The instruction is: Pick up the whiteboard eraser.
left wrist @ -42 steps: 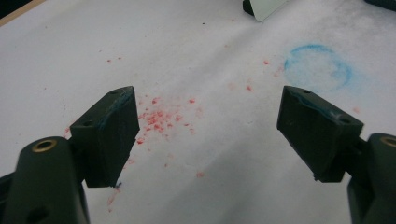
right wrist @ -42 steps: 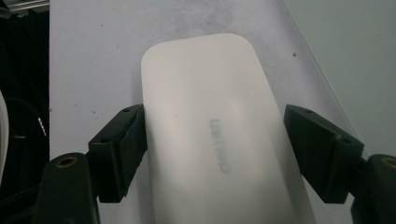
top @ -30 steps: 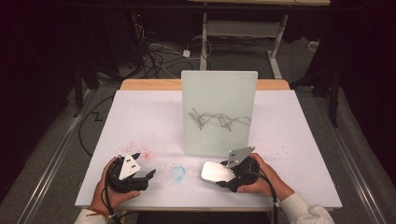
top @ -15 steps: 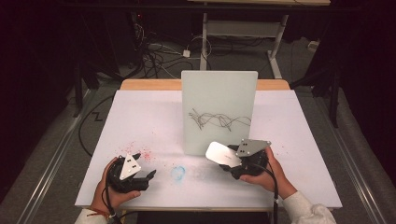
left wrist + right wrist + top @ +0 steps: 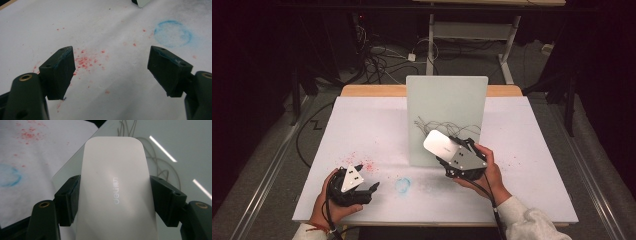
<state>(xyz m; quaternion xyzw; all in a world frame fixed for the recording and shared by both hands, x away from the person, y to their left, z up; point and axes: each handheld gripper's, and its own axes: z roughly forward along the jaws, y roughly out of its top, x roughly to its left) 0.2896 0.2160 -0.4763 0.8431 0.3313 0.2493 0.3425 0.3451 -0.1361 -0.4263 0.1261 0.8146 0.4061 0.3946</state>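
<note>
**Eraser held at the board's lower edge**

The right claw (image 5: pixel 447 150) is clamped on a white eraser (image 5: pixel 440 143), its jaws pressing the two long sides. The eraser's long axis runs along the claw, its rounded free end pointing up and left in the high view, over the lower part of the upright glass board (image 5: pixel 447 107), beside the black scribble (image 5: pixel 447 127). The left claw (image 5: pixel 367 187) rests on the white counter (image 5: pixel 362 125) with its jaws spread wide and nothing between them, near red specks (image 5: pixel 86 61) and a blue ring (image 5: pixel 173 33).
</note>
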